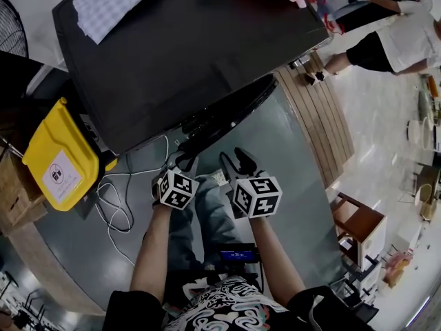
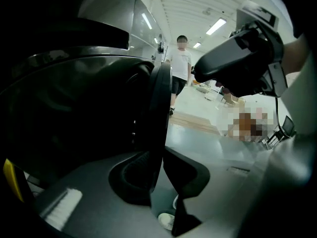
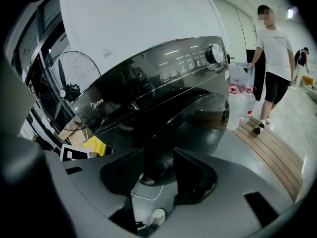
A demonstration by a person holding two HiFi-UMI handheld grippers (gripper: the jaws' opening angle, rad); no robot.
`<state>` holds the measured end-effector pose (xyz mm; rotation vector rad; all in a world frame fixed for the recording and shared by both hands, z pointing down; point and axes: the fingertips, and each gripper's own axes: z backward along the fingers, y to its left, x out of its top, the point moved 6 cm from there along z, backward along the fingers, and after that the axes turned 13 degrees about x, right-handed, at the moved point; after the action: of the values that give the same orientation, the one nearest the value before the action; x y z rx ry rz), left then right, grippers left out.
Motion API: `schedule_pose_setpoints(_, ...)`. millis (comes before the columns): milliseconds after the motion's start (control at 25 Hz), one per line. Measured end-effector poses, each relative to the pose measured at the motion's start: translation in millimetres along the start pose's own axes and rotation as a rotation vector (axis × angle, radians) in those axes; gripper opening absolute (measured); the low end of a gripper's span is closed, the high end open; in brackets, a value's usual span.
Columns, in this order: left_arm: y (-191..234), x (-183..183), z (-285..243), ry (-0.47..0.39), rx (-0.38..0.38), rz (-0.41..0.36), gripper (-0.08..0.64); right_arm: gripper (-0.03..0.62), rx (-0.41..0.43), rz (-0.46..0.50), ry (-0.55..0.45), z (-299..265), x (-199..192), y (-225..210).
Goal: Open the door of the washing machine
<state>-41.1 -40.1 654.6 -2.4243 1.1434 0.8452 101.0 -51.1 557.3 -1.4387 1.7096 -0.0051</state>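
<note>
The person's forearms reached forward and steeply down, side by side. The left claw was closed on the rim of the round door, which stood slightly ajar from the front of the black washing machine. The right claw, jaws wide apart and empty, hovered just beside it, aimed at the same door. The opening would probably go best as a steady pull along the door's own arc, with the grip kept square on the rim so it could not slip off. A yellow bin sat beside the machine, and a bystander stood beyond.
</note>
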Motion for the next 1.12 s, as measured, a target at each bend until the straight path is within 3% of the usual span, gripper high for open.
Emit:
schedule_pose_setpoints(360, -47.3, -2.6, 4.2, -0.009, -0.073, -0.001, 0.077, 0.213, -0.089, -0.054, 0.006, -7.9, -3.3, -3.6)
schedule_pose_setpoints(600, -72.0, -3.7, 9.0, -0.016, -0.184, -0.049, 0.083, 0.213, -0.209, -0.055, 0.063, -11.3, -13.7, -11.5)
schedule_pose_setpoints(720, -71.6, -8.8, 16.5, -0.017, -0.216, -0.008, 0.104, 0.198, -0.218, -0.056, 0.068, -4.4, -17.7, -13.1)
schedule_pose_setpoints(1120, -35.3, -19.2, 34.6, -0.018, -0.128, 0.16, 0.088, 0.164, -0.271, -0.088, 0.082, 23.8, -34.0, -25.2)
